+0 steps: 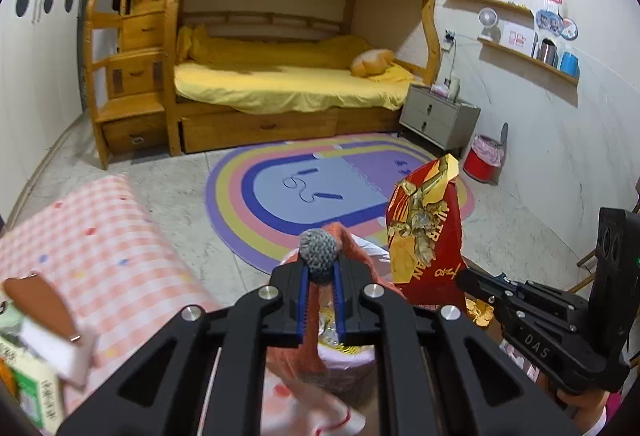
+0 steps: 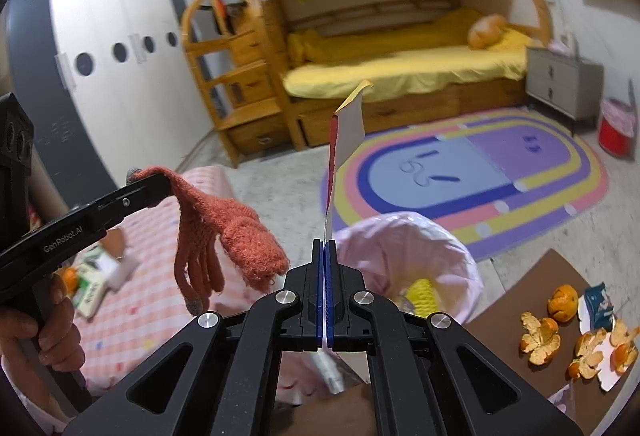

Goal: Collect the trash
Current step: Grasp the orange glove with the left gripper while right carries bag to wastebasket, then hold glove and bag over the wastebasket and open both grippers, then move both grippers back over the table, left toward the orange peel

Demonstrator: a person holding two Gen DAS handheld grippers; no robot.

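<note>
In the left wrist view my left gripper [image 1: 320, 270] is shut on an orange knit glove [image 1: 356, 250] with a grey fingertip poking up between the pads. The same glove [image 2: 236, 236] dangles from it in the right wrist view. My right gripper [image 2: 325, 250] is shut on a flattened red and gold snack package [image 2: 349, 134], seen edge-on here. That package [image 1: 426, 232] shows its printed face in the left wrist view. Both items hang over or close beside a bin with a pink liner [image 2: 460, 252], which holds some yellow waste [image 2: 420, 294].
Orange peels [image 2: 540, 334] and a blue wrapper [image 2: 598, 306] lie on a brown tabletop [image 2: 520, 288] to the right. A pink checked surface [image 1: 100, 248] with cartons is on the left. Beyond are a rug [image 1: 320, 192], a bunk bed and a red bin [image 1: 482, 158] by the wall.
</note>
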